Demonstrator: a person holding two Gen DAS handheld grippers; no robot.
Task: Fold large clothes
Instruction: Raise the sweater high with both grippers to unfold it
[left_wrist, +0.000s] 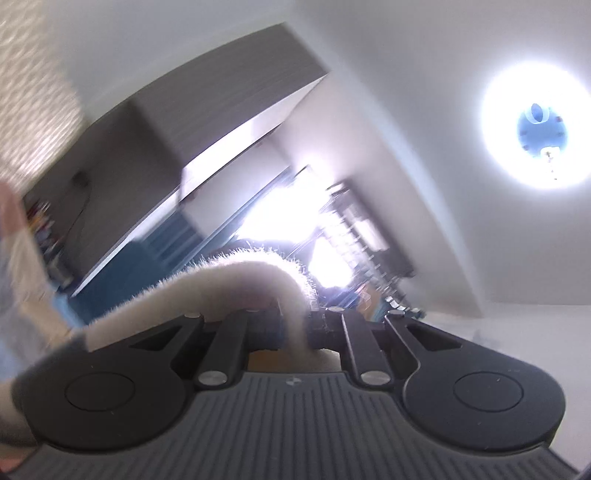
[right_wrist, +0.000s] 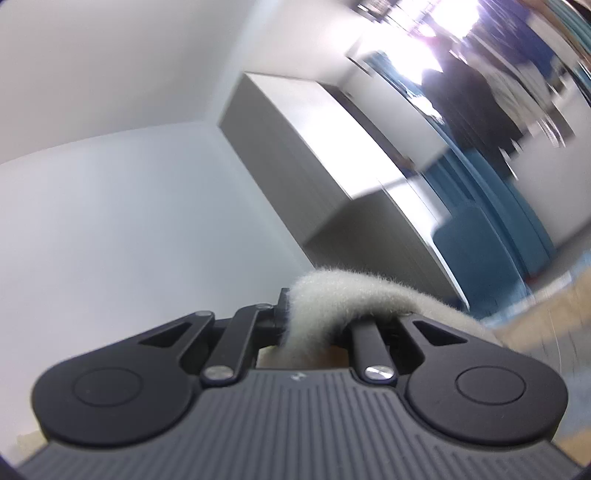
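Ribbed black housing is filling each wrist view; beyond it, the left claw (left_wrist: 295, 325) is clamping a fuzzy cream garment (left_wrist: 236, 280) whose edge is trailing leftward. The right claw (right_wrist: 314, 325) is pinching the same fabric, trailing rightward. Both are pointing ceilingward, garment lifted, long axis seemingly spanning between them.

Left view: garment edge (left_wrist: 236, 280) clamped between the fingers of the left hand-held gripper (left_wrist: 295, 325), arching over them and trailing off to the left. Cabinet (left_wrist: 221, 110) behind, above the gripper; ceiling lamp (left_wrist: 539, 129) to the right.

Right view: garment edge (right_wrist: 332, 295) pinched in the right hand-held gripper (right_wrist: 314, 325), draping rightward. Cabinet (right_wrist: 295, 147) behind, wall (right_wrist: 110, 203) to the left.
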